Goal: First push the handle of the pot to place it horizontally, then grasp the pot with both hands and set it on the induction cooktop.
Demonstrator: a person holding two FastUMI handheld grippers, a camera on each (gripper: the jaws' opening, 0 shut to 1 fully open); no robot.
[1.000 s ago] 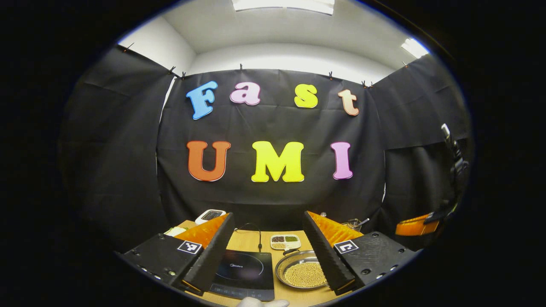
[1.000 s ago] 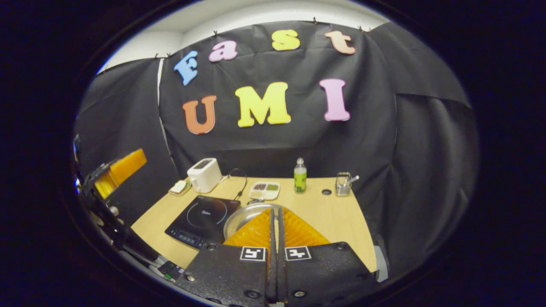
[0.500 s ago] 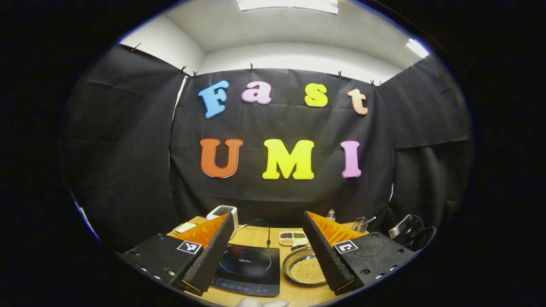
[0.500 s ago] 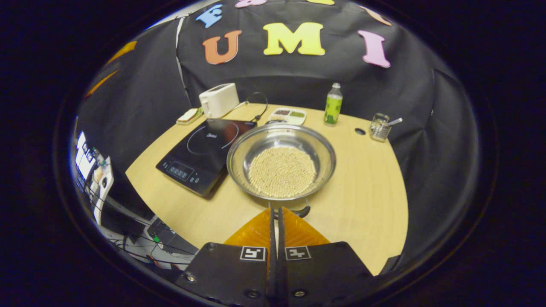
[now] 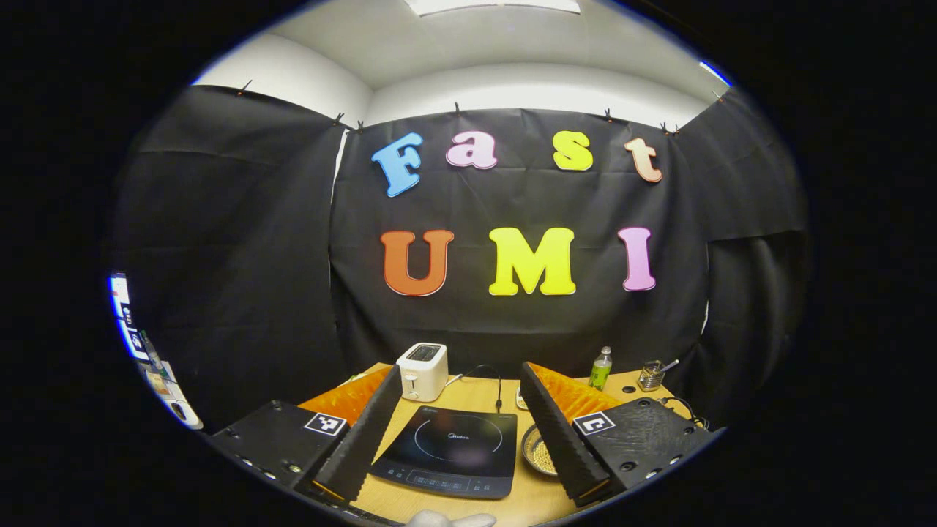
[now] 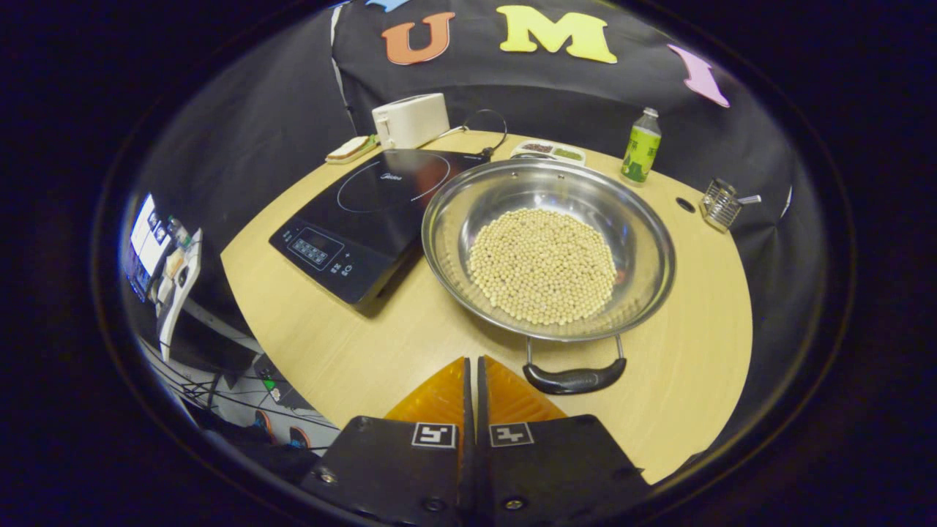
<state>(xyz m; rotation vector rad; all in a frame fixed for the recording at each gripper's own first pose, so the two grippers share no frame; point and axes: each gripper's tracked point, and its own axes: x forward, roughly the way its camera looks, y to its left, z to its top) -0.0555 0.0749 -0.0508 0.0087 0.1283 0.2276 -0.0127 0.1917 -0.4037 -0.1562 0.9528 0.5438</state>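
Note:
A wide steel pot (image 6: 549, 249) holding pale beans sits on the wooden table (image 6: 344, 337), just right of the black induction cooktop (image 6: 370, 212). Its near black handle (image 6: 575, 378) points toward me, and the far handle is hidden behind the rim. My right gripper (image 6: 472, 362) is shut with nothing in it, hovering a little left of that handle. In the left gripper view, my left gripper (image 5: 461, 373) is open above the table's near side, with the cooktop (image 5: 450, 450) between its fingers. A sliver of the pot (image 5: 540, 455) shows beside the right finger.
A white toaster (image 6: 410, 119) and a sandwich (image 6: 350, 148) sit at the back left. A divided snack tray (image 6: 549, 150), a green bottle (image 6: 640, 145) and a glass jar with a spoon (image 6: 721, 205) line the back. A cord (image 6: 483, 128) runs behind the cooktop.
The right gripper has dropped and tilted toward the table, closing on the pot's near handle. The left gripper's view has swung left, bringing the toaster in and pushing the pot aside.

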